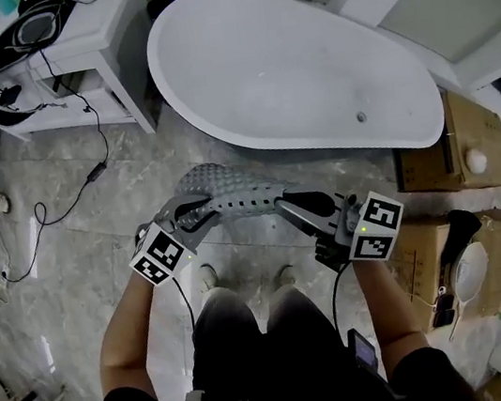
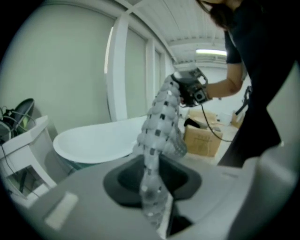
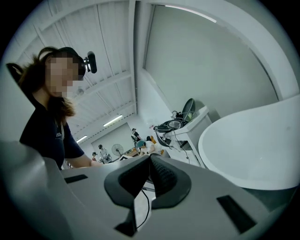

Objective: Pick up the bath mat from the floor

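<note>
The grey, knobbly bath mat hangs off the floor, stretched level between my two grippers in front of my knees. My left gripper grips its left end; in the left gripper view the mat runs up out of the pinched jaws toward the right gripper. My right gripper clamps the mat's right end. Seen from the right gripper view, those jaws are pressed together and the mat itself hardly shows.
A white bathtub stands just beyond the mat. Cardboard boxes with white fittings sit at the right. At the far left a white cabinet carries cables, and a black cord trails over the marble floor. My feet are below the mat.
</note>
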Motion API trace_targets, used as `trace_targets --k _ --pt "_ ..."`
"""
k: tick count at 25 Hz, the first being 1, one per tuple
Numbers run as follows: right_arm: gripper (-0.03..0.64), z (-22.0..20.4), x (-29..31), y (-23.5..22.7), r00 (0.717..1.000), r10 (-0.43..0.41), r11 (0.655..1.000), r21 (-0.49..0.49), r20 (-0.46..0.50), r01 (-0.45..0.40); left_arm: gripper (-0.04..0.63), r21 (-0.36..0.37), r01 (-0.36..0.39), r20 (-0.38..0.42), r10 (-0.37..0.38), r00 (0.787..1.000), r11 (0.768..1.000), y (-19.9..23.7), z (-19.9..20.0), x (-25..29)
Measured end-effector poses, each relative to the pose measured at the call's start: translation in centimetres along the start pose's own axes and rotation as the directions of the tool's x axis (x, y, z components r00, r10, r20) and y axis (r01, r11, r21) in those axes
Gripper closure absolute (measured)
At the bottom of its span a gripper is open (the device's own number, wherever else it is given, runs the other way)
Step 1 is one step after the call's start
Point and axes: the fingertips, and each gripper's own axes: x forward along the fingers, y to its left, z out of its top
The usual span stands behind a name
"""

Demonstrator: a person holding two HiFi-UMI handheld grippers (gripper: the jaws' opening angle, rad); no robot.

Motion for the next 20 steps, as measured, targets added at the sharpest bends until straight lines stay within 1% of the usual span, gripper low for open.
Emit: trace_targets --k 5,9,13,16,20 --pt "0.611 3.1 0.5 0.5 0.998 -0.019 0.999 -0.028 0.058 0.021 0.509 0.056 -0.074 -0.007 0.075 0.997 0.996 2.7 2.9 -2.6" --pt "0.609 5.1 1.1 0.7 0.996 -0.052 0.995 -0.081 0.072 0.058 0.514 0.100 -0.141 -0.036 0.145 0.989 0.985 4.7 4.8 -4.5" --pt "0.609 7.1 1.3 1.4 0.994 -0.053 0.992 -0.112 0.098 0.064 0.517 0.145 -0.188 -0.053 0.197 0.979 0.971 6.0 7.0 -6.5" --pt "0.609 8.7 1.5 1.7 0.991 -0.047 0.990 -0.129 0.128 0.064 0.518 0.178 -0.213 -0.066 0.228 0.971 0.961 7.0 8.6 -8.1" --pt "0.607 10.1 1.6 2.2 0.989 -0.047 0.986 -0.152 0.142 0.068 0.522 0.215 -0.226 -0.070 0.246 0.967 0.950 7.4 10.4 -10.0"
